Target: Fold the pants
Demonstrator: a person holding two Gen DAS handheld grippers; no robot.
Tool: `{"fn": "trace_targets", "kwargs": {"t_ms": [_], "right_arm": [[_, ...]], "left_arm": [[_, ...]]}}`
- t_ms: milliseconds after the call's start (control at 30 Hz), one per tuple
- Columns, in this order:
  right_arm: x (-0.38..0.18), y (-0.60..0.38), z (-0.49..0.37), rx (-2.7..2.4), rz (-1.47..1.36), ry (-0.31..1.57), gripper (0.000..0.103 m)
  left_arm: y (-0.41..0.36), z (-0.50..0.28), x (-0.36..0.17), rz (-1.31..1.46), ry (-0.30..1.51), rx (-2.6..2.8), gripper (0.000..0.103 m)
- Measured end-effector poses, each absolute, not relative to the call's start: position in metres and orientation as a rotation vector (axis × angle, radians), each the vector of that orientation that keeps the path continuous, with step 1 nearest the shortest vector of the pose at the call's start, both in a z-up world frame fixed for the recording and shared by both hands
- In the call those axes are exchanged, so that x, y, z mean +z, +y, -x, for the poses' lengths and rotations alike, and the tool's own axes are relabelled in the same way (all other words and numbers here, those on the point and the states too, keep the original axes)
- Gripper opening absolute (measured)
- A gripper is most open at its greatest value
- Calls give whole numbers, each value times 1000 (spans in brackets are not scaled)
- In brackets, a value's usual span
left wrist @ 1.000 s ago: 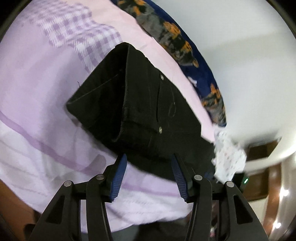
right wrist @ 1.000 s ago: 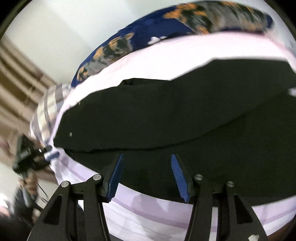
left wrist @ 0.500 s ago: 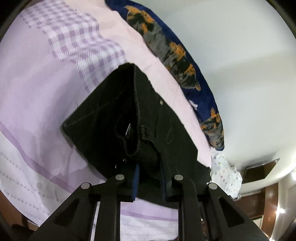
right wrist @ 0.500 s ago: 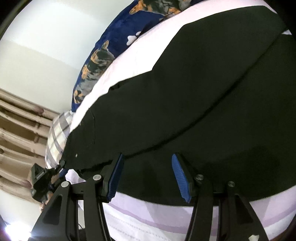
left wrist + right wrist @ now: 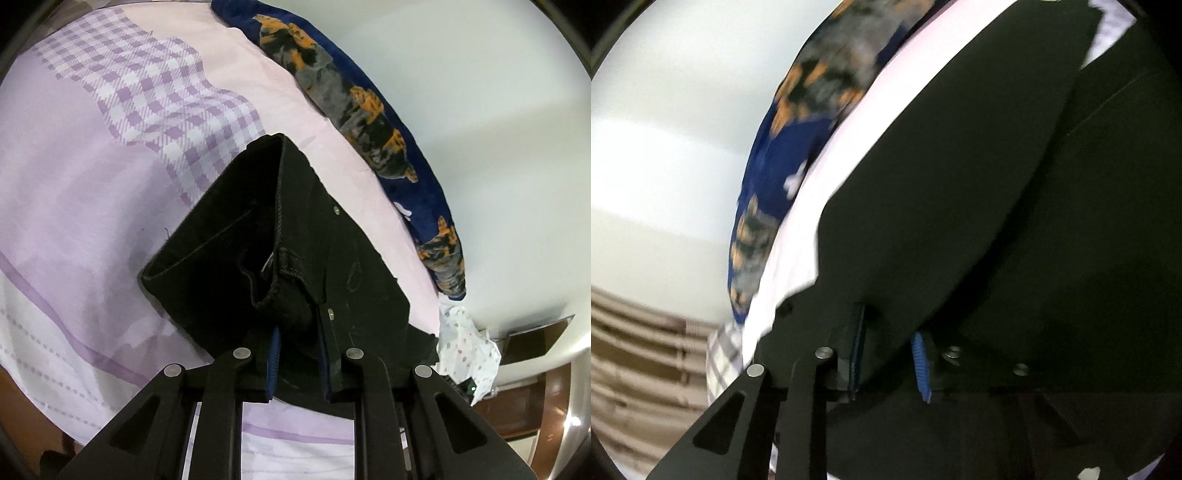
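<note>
Lilac checked bedsheet (image 5: pixel 110 155) upper left, black denim pants (image 5: pixel 314 251) centre frame, left gripper (image 5: pixel 297 354) clamped on waistband, right gripper (image 5: pixel 888 354) pinching black fabric edge.

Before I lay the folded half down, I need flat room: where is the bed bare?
Bare sheet lies on the purple checked patch and the plain lilac sheet beside the black denim pants, and in the pink strip before the navy and orange blanket. It is crowded where the left claw and right claw clamp cloth.
</note>
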State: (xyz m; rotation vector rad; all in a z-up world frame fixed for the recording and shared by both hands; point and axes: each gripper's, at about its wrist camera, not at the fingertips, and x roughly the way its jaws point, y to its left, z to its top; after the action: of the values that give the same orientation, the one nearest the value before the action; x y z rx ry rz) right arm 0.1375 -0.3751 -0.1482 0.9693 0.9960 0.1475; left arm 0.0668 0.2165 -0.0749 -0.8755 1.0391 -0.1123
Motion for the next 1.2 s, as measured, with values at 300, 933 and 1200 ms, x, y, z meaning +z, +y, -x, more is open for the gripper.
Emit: {"fn": "trace_targets", "kwargs": {"t_ms": [300, 933, 1200], "right_arm": [[-109, -383, -130, 88, -787, 962, 6], [-128, -364, -45, 18, -674, 1151, 4], [-139, -365, -46, 14, -707, 1166, 6]], "left_arm": [[210, -75, -73, 742, 1067, -142, 17], [218, -76, -83, 384, 1175, -258, 18], [206, -72, -82, 277, 1165, -221, 19]]}}
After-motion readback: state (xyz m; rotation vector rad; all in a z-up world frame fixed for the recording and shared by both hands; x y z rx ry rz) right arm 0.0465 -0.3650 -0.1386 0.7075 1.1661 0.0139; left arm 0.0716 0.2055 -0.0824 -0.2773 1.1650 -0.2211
